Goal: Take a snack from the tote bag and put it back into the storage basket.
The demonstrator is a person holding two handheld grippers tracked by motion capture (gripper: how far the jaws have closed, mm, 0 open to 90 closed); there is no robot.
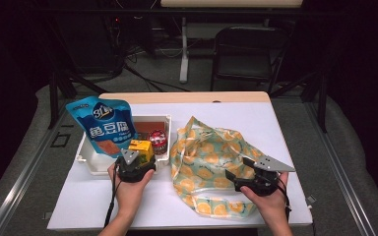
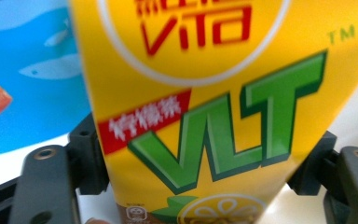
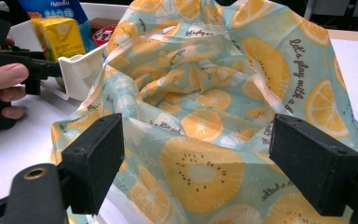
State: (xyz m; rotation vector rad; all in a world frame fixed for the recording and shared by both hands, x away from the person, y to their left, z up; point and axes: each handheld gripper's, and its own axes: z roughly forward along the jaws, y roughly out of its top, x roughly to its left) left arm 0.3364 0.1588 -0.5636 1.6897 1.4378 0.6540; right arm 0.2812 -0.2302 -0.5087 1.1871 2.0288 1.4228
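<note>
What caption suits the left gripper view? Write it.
Left gripper clamps a yellow lemon tea carton beside a blue snack bag.

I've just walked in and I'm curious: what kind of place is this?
Probably a lab or recording room: a white table under a fixed camera, dark surroundings with a folding chair, and hand-held grippers working on groceries.

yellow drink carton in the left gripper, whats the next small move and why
Probably lift the yellow drink carton clear of the white tray and carry it right, toward the fruit-print bag. The left gripper seems shut on the carton at the tray's near edge, while the right gripper stands open at the bag, likely ready to spread its mouth.
</note>
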